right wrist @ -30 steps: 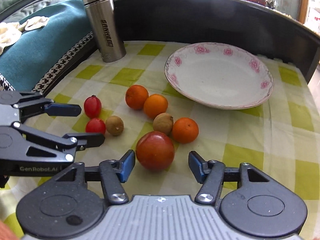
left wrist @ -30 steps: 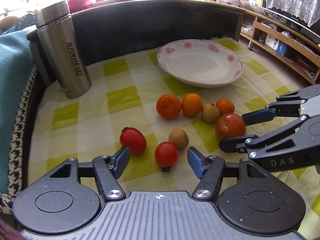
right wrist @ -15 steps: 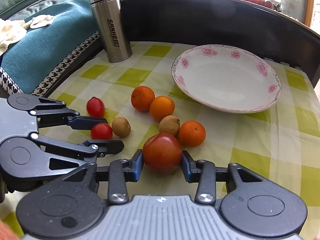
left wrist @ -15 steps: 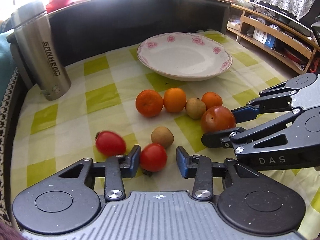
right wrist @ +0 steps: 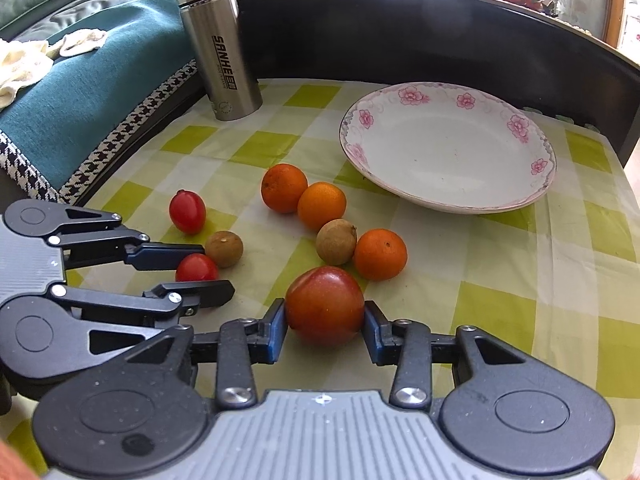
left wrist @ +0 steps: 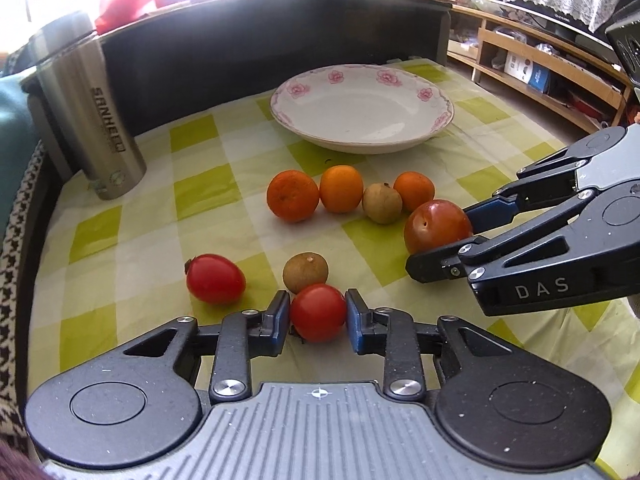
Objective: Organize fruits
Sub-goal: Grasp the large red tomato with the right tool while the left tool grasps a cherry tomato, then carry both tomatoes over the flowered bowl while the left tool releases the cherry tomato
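My left claw point(left wrist: 318, 314) pinched a small tomato point(left wrist: 318, 312), my right claw point(right wrist: 325, 322) clamped the big tomato point(right wrist: 325, 305); the plate point(right wrist: 536, 196) was bare, all fruit remained on the bench point(right wrist: 500, 280).

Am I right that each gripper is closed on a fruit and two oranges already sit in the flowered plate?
Not quite. The plate holds nothing in the right wrist view; all three oranges lie on the cloth. Left gripper and right gripper each clamp a fruit.
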Motion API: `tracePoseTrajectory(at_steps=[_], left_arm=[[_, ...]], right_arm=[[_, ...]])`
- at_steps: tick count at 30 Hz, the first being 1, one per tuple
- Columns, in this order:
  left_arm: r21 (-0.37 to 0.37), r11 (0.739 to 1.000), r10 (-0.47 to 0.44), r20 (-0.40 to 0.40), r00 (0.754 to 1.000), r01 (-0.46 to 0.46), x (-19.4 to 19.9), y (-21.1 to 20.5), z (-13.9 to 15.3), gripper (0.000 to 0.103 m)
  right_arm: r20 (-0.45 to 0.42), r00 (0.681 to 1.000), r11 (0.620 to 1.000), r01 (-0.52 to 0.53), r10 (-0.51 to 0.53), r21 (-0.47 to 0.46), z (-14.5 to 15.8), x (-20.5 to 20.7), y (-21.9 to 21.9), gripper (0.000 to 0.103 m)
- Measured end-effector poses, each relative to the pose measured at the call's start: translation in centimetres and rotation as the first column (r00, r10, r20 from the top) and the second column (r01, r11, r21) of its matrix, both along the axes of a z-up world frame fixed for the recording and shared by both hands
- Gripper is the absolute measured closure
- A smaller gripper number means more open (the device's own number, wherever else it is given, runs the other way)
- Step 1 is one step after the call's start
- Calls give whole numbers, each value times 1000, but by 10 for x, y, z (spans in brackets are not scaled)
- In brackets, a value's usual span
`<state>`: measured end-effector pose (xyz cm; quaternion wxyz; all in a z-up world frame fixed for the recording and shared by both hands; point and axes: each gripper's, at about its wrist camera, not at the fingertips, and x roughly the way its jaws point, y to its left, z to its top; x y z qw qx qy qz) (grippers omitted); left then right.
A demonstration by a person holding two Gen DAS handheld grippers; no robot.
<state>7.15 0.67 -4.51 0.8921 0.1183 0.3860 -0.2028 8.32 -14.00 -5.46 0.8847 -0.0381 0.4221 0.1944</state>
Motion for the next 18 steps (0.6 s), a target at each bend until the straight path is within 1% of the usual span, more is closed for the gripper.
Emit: tracePoseTrajectory(at_steps=[6, 9, 15, 18], left_arm=[[11, 1000, 18, -6, 1000, -18, -4, 0, 1, 64], [19, 1000, 15, -14, 1000, -15, -4, -2, 2, 65], [8, 1000, 12, -20, 1000, -12, -5, 0, 6, 67], [-7, 1000, 8, 1, 1000, -8, -5, -2, 13, 67]], right_arm=[[0, 1000, 1000, 2, -2, -9, 0, 0, 1, 57], [-4, 1000, 1000, 10, -10, -14, 0, 0, 2, 57], [4, 1000, 999, 16, -16, -33, 2, -4, 5, 57], [18, 1000, 999, 15, -14, -32, 7, -7, 6, 57]])
